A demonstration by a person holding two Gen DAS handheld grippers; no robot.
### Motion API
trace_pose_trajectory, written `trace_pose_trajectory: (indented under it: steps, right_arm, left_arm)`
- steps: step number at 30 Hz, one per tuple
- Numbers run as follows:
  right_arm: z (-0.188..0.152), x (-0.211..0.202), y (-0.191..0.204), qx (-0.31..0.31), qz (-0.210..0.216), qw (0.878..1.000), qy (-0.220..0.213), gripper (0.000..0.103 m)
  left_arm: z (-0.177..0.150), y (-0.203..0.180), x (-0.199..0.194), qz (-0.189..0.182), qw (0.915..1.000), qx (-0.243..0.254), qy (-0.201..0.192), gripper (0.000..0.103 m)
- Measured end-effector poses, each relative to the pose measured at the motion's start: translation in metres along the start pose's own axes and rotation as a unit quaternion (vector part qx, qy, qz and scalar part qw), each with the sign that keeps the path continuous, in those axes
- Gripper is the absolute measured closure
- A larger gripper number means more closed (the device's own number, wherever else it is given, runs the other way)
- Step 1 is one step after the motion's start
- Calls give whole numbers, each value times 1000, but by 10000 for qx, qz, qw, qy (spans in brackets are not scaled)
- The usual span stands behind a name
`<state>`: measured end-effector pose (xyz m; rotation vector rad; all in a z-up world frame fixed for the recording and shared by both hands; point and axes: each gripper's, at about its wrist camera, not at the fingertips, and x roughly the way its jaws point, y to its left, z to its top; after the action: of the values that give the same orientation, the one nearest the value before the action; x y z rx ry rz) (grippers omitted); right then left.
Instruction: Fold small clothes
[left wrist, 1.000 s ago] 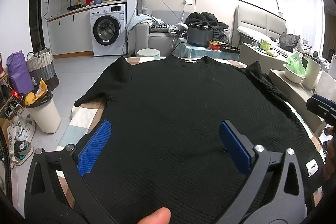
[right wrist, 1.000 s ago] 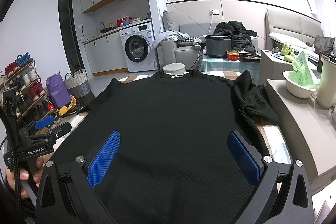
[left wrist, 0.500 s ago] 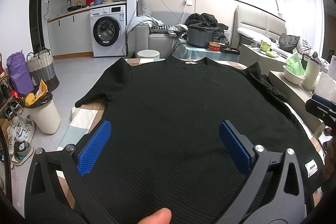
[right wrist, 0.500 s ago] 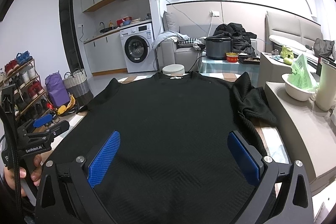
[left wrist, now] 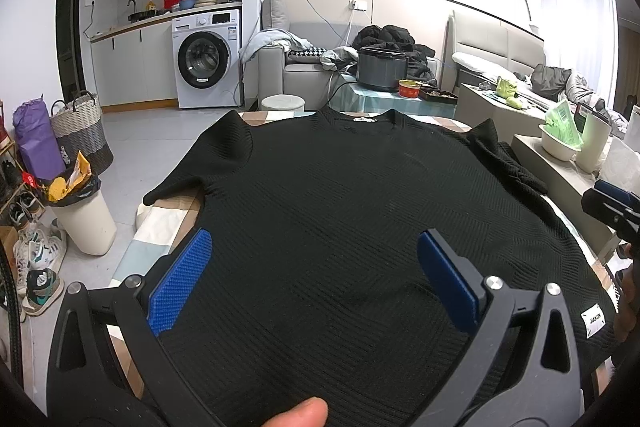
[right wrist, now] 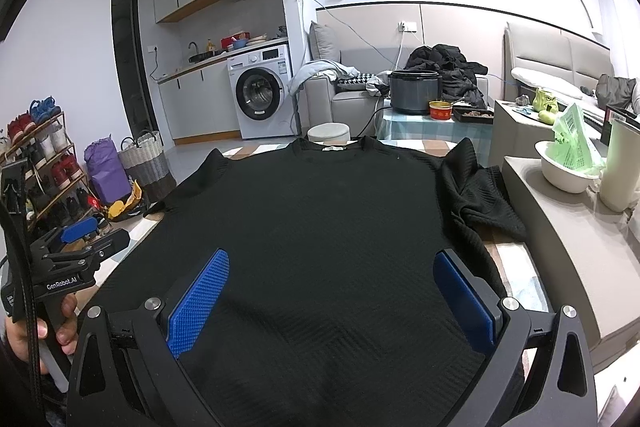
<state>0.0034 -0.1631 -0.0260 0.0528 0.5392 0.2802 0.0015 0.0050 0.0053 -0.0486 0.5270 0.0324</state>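
- The black sweater (left wrist: 340, 227) lies spread face-up on the table (left wrist: 160, 223). Its collar (left wrist: 362, 119) is at the far edge and its hem nearest the cameras.
- The left tool (left wrist: 316, 279) hovers above the sweater's lower body with its jaws spread wide and nothing between them.
- The right tool (right wrist: 332, 291) is likewise released and empty, poised over the same lower part of the sweater; neither blue pad (right wrist: 198, 303) looks to be touching cloth.
- Left of the collar, one sleeve (left wrist: 200, 171) runs out flat, and its cuff seems to reach the table edge.
- Right of the collar, the other sleeve (right wrist: 476, 195) lies bunched on itself.
- Risk, as I judge it: folding over the bunched sleeve would trap the crumple inside and leave a lumpy, lopsided bundle.
- Risk: the knit looks thick and loose, so a shallow pinch at the hem may catch only the top layer, and the layers would separate when lifted.
- Risk: dragging the body away from the collar could pull the flat sleeve off the table edge.
- Risk: uneven lifting by the two tools would skew the fold line.
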Motion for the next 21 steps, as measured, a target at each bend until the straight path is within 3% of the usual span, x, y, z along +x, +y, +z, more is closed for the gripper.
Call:
trace_pose_trajectory:
  steps: [21]
  right_arm:
    - [2,-1,0,7,-6,10000,-8,0]
  left_arm:
    - [0,1,-1,-5,10000,0,-9,1]
